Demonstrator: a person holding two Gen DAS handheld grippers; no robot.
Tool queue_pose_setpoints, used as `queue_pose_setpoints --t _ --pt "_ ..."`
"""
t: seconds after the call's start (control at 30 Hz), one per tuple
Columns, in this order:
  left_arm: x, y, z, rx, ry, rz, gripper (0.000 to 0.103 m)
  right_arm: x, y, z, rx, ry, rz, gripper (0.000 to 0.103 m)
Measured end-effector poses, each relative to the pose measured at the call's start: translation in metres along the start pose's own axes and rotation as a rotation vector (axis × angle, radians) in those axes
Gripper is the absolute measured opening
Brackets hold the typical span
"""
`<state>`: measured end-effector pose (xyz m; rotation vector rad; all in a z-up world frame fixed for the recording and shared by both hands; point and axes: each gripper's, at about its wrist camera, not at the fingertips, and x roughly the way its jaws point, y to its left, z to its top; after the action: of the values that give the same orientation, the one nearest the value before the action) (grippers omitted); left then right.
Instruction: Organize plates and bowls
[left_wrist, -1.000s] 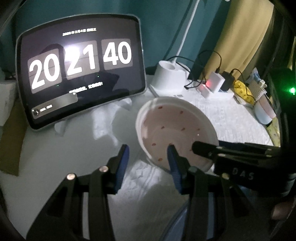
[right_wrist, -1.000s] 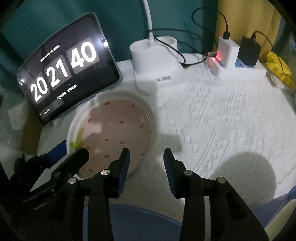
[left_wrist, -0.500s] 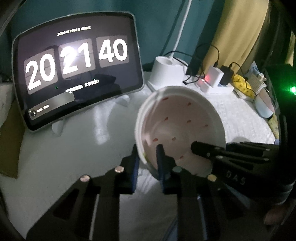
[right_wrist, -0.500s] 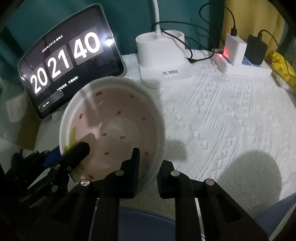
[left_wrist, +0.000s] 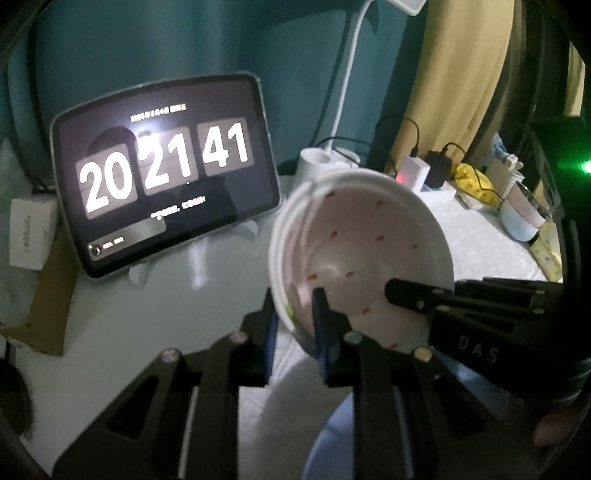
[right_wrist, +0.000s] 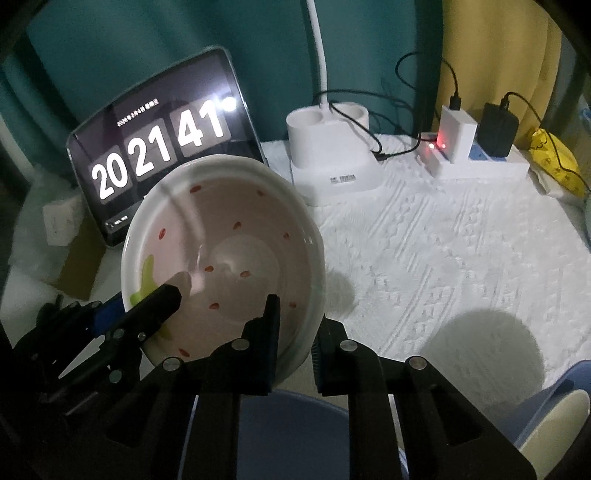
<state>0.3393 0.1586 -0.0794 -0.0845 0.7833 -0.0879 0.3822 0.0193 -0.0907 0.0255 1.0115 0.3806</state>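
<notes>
A white bowl (left_wrist: 362, 251) with a pink inside and red specks hangs tilted above the white cloth. My left gripper (left_wrist: 295, 325) is shut on its near left rim, one finger inside and one outside. My right gripper (right_wrist: 295, 339) is shut on the near right rim of the same bowl (right_wrist: 229, 258). Each gripper shows in the other's view: the right gripper (left_wrist: 417, 295) reaches in from the right, and the left gripper (right_wrist: 155, 302) from the lower left. A blue dish (right_wrist: 295, 417) lies on the table below the fingers, mostly hidden by them.
A tablet (left_wrist: 166, 177) showing a clock stands at the back left. Behind the bowl are a white lamp base (right_wrist: 332, 147) and a power strip (right_wrist: 476, 162) with chargers and cables. A cup (left_wrist: 521, 221) and a yellow bag (right_wrist: 554, 162) sit at the right. Another blue dish (right_wrist: 554, 406) is at the lower right.
Both grippers went from open to shut on the bowl's rim. The bowl has come up off the cloth and tilted toward the cameras. The clock's last digits changed.
</notes>
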Motion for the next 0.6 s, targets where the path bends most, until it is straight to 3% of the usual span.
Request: queue_pose_setpoints --t 0.6 --pt "-0.05 -0.032 -0.008 0.013 -0.065 0.011 0.018 -0.059 -0.007 -0.02 -0.007 -0.084 0.029 0.016"
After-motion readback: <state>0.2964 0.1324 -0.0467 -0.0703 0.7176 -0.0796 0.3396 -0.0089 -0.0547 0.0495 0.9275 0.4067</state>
